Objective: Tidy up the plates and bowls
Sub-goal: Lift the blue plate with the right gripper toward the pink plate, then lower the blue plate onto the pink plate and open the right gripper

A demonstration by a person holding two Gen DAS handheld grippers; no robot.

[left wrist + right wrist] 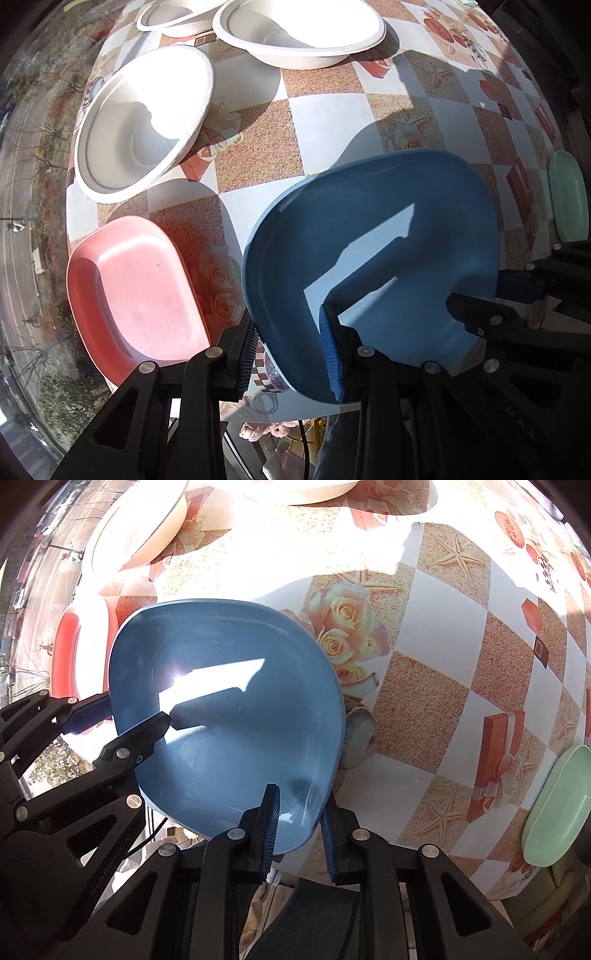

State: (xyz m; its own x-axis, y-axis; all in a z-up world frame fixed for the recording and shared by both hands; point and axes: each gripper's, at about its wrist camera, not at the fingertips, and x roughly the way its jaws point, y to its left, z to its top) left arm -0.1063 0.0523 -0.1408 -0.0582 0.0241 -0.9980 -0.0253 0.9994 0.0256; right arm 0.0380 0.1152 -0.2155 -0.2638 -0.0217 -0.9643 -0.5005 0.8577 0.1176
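Both clamped on the blue plate at mid-frame: left hand-held gripper and right hand-held gripper pinching opposite rims, likely sharing the load above the bench. Probably bound for the pink plate, lower left.

We are clamping the blue plate by its rim with our left hand-held gripper, while the right one is pinching its far edge. A pink plate is lying beside it on the tabletop.
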